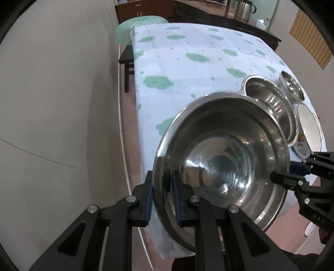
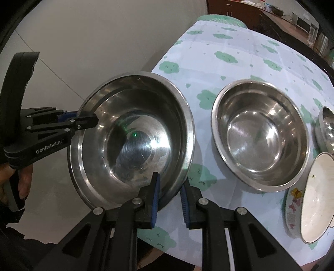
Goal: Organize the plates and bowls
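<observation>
A pale cloth point(image 1: 187, 68) printed with green clouds covers the counter, hanging over its near edge. Beyond the far end, a green mesh food cover point(image 1: 133, 27) peeks out, just above a dark stool point(image 1: 126, 62). Further back, a brown wooden cabinet point(image 1: 146, 10), and a steel kettle point(image 1: 245, 9) on a dark sideboard point(image 1: 208, 17). Pale tiled floor point(image 2: 62, 52) alongside.

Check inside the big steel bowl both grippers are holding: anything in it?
The big steel bowl looks empty: bare metal with reflections and a green light spot. The left gripper and right gripper each clamp its rim. Its underside is hidden.
</observation>
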Demonstrator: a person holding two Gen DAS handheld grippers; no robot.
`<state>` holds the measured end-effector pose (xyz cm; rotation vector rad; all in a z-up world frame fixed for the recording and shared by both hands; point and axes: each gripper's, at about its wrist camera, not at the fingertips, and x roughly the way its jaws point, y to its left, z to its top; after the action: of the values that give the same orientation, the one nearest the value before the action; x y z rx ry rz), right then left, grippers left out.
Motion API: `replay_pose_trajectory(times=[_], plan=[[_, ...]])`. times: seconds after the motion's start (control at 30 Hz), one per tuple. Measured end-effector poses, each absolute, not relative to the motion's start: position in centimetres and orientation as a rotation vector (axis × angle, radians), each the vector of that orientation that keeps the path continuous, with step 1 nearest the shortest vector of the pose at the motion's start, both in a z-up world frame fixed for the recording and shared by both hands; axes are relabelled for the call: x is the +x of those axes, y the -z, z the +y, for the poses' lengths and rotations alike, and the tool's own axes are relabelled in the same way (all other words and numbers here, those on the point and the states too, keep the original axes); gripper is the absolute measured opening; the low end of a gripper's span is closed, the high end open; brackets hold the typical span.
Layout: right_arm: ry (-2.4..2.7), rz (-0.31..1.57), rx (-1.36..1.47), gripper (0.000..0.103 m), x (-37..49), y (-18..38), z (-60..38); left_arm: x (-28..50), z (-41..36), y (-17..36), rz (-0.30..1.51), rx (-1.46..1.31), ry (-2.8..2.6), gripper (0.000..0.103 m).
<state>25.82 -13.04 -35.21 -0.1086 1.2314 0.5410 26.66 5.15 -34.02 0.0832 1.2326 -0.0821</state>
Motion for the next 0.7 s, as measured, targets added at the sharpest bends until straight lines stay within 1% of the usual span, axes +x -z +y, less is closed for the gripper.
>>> replay_pose_trajectory(times=[0.27,0.7], plan=[[-0.505,1.2,-0.098,0.021,26.2,33.6,-14.6,28.1,3.8,31.9,1.189,0.098,0.103,0.014],[-0.444,1.167,-0.081,0.021,28.1,31.7,-18.2,31.3,-0.1,29.9,1.136,0.123,0.145,0.014]])
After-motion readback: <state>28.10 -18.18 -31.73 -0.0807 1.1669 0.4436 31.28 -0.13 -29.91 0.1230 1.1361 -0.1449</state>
